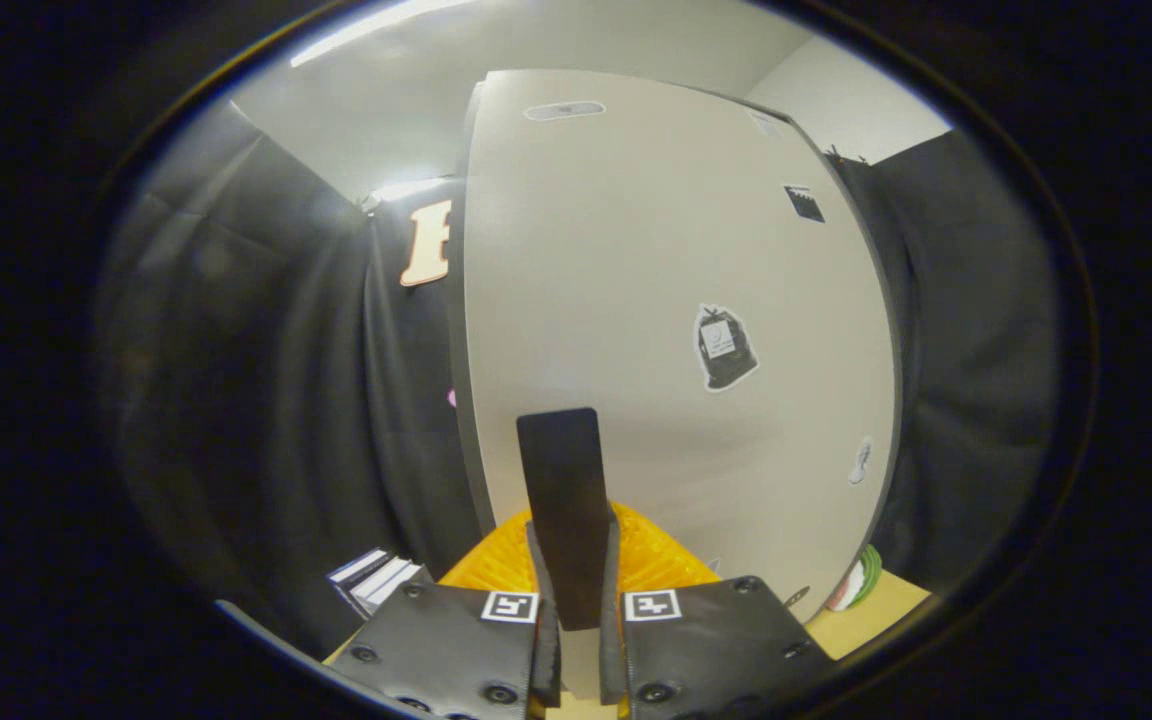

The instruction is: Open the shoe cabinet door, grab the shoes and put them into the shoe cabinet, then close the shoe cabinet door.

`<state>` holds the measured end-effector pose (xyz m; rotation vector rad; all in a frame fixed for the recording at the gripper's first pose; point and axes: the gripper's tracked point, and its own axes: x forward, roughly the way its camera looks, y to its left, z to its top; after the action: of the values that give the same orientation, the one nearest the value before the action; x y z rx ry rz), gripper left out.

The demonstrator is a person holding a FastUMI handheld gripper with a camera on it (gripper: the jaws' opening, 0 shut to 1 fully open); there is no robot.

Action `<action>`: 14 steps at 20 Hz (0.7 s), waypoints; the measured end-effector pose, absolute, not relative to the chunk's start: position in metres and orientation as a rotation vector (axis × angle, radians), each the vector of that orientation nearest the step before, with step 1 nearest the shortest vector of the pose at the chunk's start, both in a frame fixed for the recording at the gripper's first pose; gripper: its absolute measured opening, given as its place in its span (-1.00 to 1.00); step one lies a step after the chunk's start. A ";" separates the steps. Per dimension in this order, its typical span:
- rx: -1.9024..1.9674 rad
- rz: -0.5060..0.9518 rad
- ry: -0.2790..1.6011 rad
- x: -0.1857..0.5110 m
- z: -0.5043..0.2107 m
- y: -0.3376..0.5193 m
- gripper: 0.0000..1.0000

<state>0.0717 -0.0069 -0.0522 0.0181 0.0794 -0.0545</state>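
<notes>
A large beige cabinet door [656, 260] stands right in front of me, with a few stickers on its face. Its left edge shows free against the black cloth. A dark flat handle [561, 460] rises from between my fingers, and both fingers press on its lower part. My gripper [576, 560] is shut on this handle, close up against the door. A ribbed orange part [656, 555] shows just behind the fingers at the foot of the door. I cannot see into the cabinet from here.
Black cloth walls hang left and right of the door. A small striped black-and-white item [376, 580] lies low on the left. A green, white and red object [861, 580] rests on a light wooden surface [886, 612] at the door's lower right.
</notes>
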 end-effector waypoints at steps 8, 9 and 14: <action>0.017 -0.017 0.069 0.024 -0.045 -0.024 -0.66; 0.017 -0.008 0.066 0.019 -0.043 -0.028 -0.66; 0.020 0.038 0.069 -0.024 -0.039 -0.048 -0.66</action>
<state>-0.0236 -0.0480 -0.0385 0.0199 0.0689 0.0382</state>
